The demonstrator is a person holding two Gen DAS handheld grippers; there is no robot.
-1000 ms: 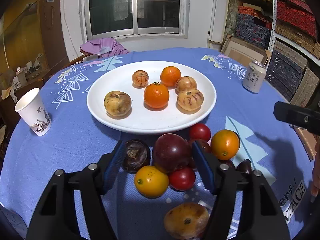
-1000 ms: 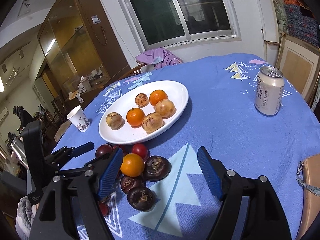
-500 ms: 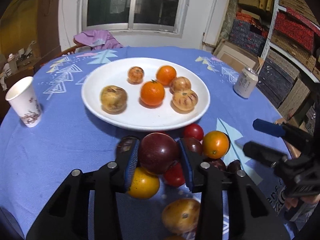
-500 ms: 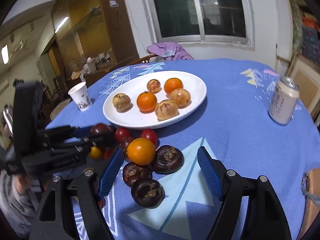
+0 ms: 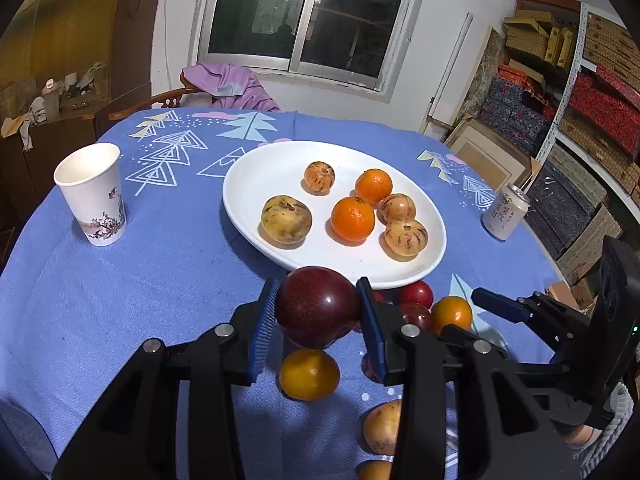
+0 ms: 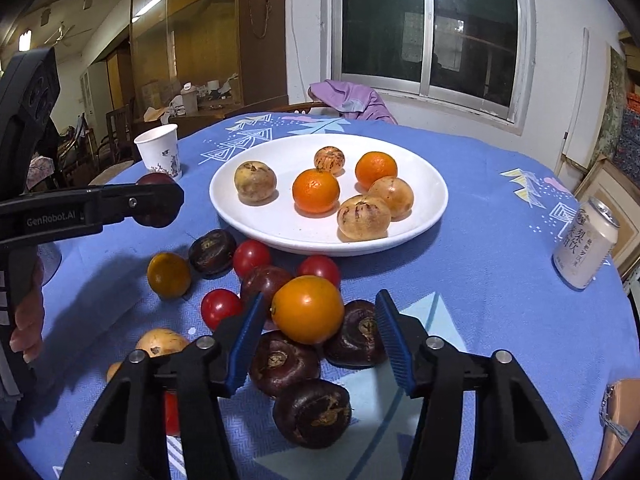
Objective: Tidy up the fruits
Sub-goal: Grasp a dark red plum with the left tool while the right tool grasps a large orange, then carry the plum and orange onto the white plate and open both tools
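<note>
You see a white plate (image 5: 434,250) holding six fruits: two oranges, four tan striped ones. A dark red plum (image 5: 317,307) sits clamped above the cloth. Loose tomatoes, an orange (image 6: 307,309) and dark brown fruits cluster before the plate.

We see a blue-clothed table (image 6: 500,240): white plate (image 6: 434,192) centre, cup (image 6: 159,152) ten o'clock, can (image 6: 585,243) three, loose fruit (image 6: 212,251) seven.

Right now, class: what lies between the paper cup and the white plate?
Nothing: in the left wrist view, only bare blue tablecloth runs from the paper cup to the white plate.
</note>
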